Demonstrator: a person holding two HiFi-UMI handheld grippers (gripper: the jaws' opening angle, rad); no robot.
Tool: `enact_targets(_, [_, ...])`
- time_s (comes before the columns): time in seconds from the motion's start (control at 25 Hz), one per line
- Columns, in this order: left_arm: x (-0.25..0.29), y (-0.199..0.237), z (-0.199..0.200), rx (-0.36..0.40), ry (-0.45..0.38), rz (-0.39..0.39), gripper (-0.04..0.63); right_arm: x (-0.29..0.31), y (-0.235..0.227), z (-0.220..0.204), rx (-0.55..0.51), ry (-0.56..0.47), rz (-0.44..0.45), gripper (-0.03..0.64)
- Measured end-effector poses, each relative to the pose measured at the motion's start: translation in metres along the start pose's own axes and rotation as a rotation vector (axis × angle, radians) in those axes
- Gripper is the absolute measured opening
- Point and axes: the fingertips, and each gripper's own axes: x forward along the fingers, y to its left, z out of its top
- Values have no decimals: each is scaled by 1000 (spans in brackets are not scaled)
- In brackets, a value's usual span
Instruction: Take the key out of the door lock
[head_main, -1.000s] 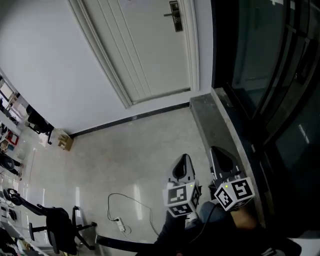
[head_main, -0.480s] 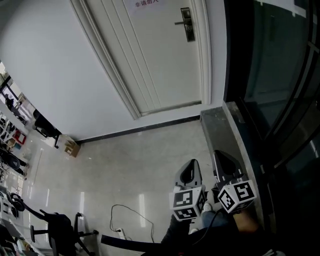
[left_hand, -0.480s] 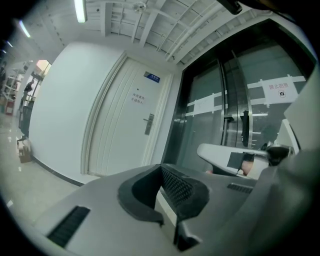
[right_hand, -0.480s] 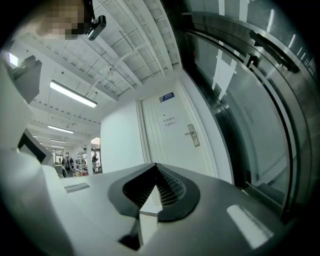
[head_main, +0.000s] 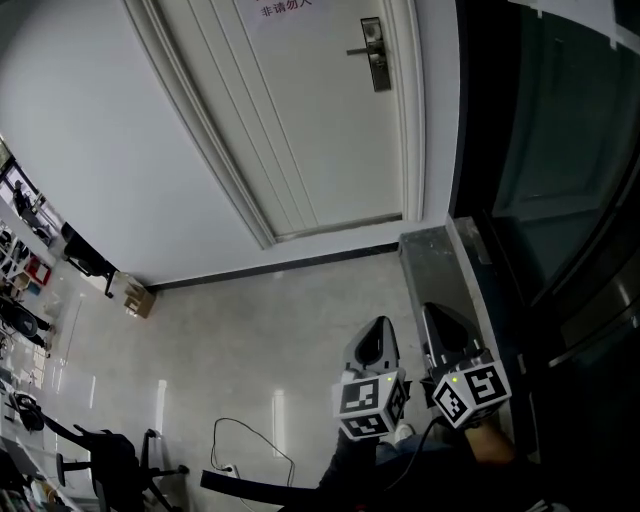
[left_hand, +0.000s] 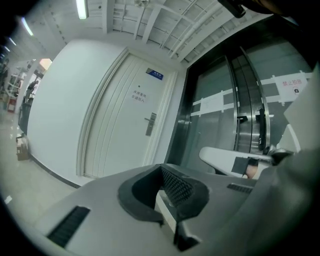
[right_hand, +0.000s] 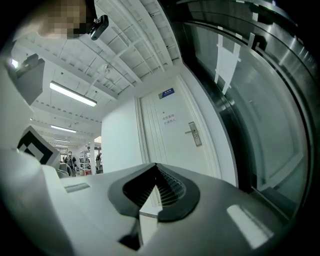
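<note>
A white door stands at the far side of the floor. Its metal lock plate and lever handle (head_main: 375, 54) are near the door's right edge and also show as the lock plate (left_hand: 149, 124) and the lock plate (right_hand: 194, 133). The key is too small to make out in any view. My left gripper (head_main: 377, 330) and right gripper (head_main: 434, 315) are held low and side by side, far short of the door, both pointing toward it. In its own view the left gripper (left_hand: 161, 169) has its jaws together with nothing held. The right gripper (right_hand: 156, 168) is likewise shut and empty.
A dark glass wall (head_main: 545, 150) runs along the right with a grey stone ledge (head_main: 424, 258) at its foot. A cardboard box (head_main: 136, 298) sits by the left wall. A white cable (head_main: 245, 440) and a black stand (head_main: 105, 462) are on the tiled floor.
The head view has tilted up, so the door lock sits lower and larger in the frame. Both grippers stay side by side and shut.
</note>
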Motion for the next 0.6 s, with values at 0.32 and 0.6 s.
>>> enact_targets(0.32, [42,17,4,8,16,33,0,40,-24,-8,9,29,18,2])
enact_targets(0.6, [99,46,22,22,16,13,-1,102,-44,-9,10,15,-1,2])
